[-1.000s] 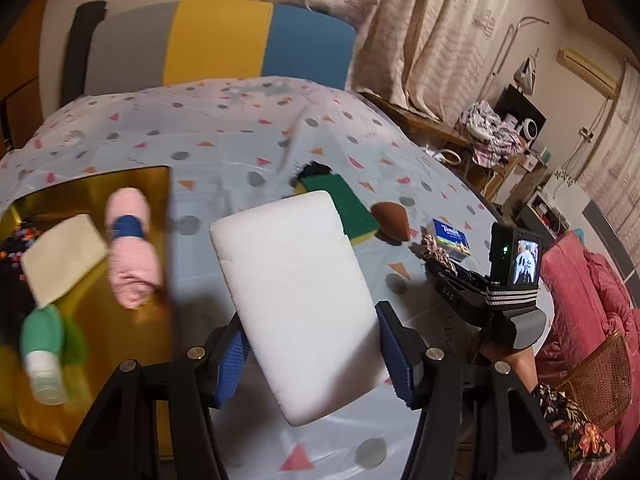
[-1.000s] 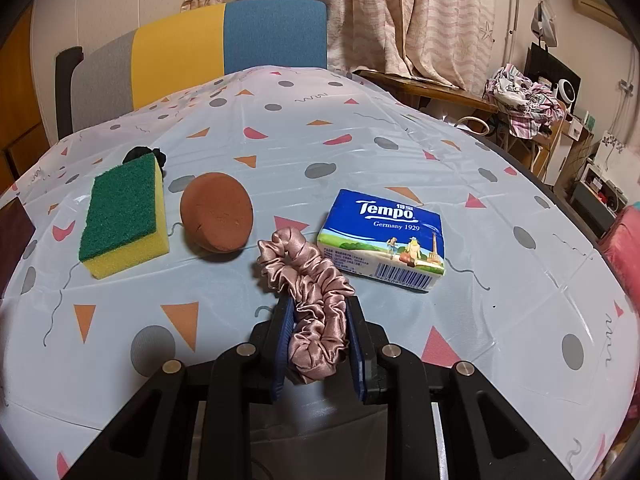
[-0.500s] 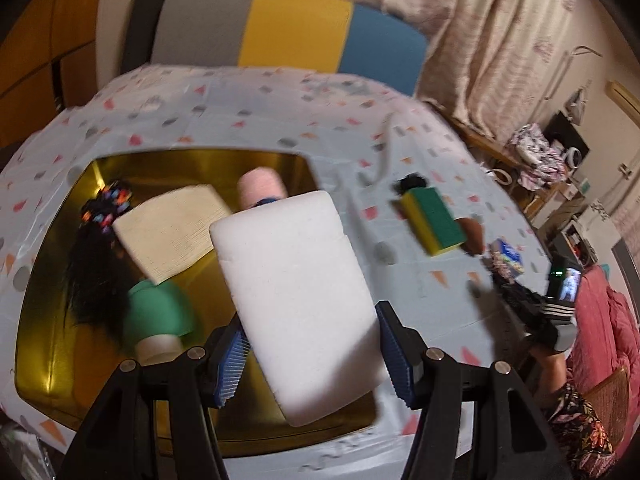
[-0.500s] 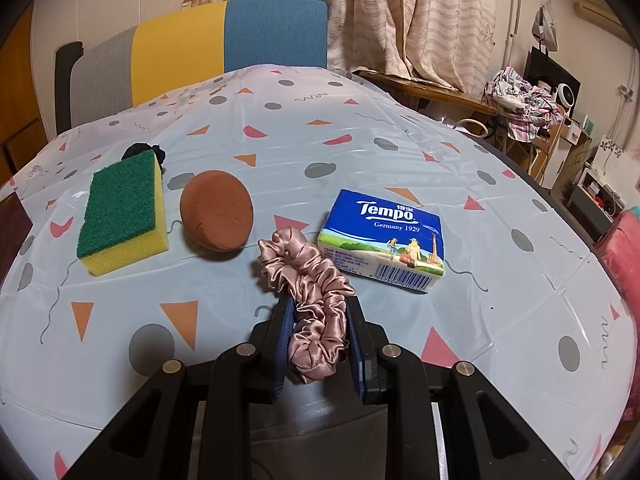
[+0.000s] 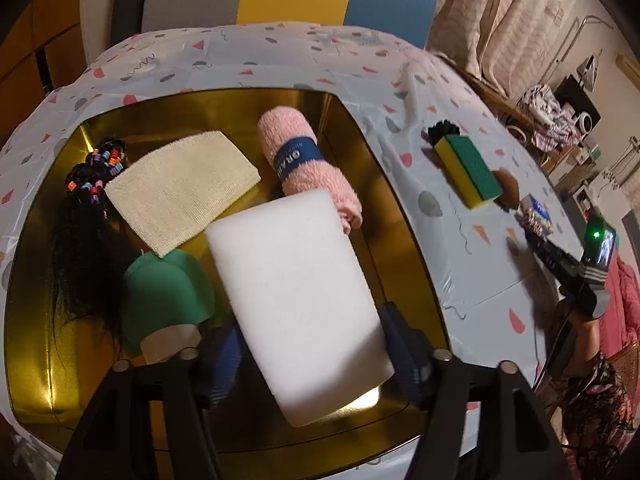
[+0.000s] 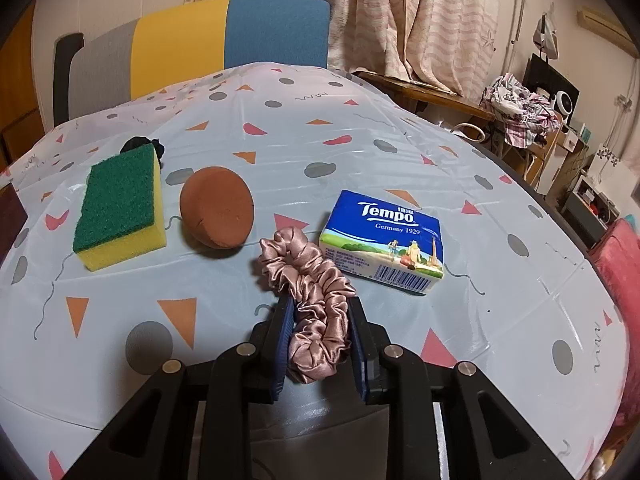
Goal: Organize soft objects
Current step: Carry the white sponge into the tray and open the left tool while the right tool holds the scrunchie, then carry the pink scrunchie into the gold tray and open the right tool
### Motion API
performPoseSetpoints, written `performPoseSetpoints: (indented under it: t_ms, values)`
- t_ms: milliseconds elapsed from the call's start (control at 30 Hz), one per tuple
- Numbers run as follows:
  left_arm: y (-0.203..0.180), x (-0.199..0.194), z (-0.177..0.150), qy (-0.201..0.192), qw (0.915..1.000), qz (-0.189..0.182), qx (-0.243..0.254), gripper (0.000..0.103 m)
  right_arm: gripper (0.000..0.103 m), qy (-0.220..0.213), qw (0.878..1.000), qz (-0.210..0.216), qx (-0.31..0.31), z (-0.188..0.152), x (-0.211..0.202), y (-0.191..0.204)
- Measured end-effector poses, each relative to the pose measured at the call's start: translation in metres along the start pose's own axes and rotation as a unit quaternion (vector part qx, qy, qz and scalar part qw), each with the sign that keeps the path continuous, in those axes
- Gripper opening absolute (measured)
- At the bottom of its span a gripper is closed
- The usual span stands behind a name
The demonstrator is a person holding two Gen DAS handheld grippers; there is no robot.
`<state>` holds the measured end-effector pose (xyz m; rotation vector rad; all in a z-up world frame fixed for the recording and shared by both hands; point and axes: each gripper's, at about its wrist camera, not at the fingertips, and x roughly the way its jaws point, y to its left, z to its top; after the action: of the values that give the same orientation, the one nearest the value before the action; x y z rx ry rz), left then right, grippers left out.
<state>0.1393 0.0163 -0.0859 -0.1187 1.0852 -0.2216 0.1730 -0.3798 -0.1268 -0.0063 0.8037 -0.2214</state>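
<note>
The left tongs pinch a white sponge and hold it over the gold tray, where a pink towel roll, a beige cloth, a green bottle and a black hairpiece lie. The step in hand looks like placing (the sponge seems clear of the tray floor). Next it needs lowering into the bare near corner, then letting go. The right tongs grip a pink scrunchie on the desk, beside the tissue pack.
</note>
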Motion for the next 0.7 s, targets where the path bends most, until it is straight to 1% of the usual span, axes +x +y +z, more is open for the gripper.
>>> performPoseSetpoints:
  t_ms: [133,200,333,433,567,700]
  values:
    - [0.002,0.002,-0.003,0.008,0.9996,-0.025,-0.011,0.080,0.027,0.000,1.000,-0.002,-0.002,0.000,0.000,0.001]
    - [0.001,0.000,-0.004,0.008,0.9994,-0.032,-0.005,0.080,0.027,0.000,1.000,-0.002,-0.001,0.000,0.000,0.001]
    - [0.002,-0.017,-0.004,-0.028,0.9995,-0.016,0.001,0.080,0.027,0.000,1.000,-0.006,-0.005,0.000,0.000,0.002]
    - [0.012,-0.035,-0.003,-0.065,0.9976,-0.018,-0.016,0.080,0.027,-0.001,1.000,-0.011,-0.008,0.000,0.000,0.004]
    - [0.030,-0.059,-0.009,-0.120,0.9914,-0.009,-0.050,0.080,0.025,-0.006,1.000,-0.011,-0.011,0.000,-0.003,0.005]
    - [0.046,-0.074,-0.018,-0.155,0.9850,0.020,-0.074,0.080,0.024,-0.010,1.000,-0.007,-0.006,0.001,-0.009,0.002]
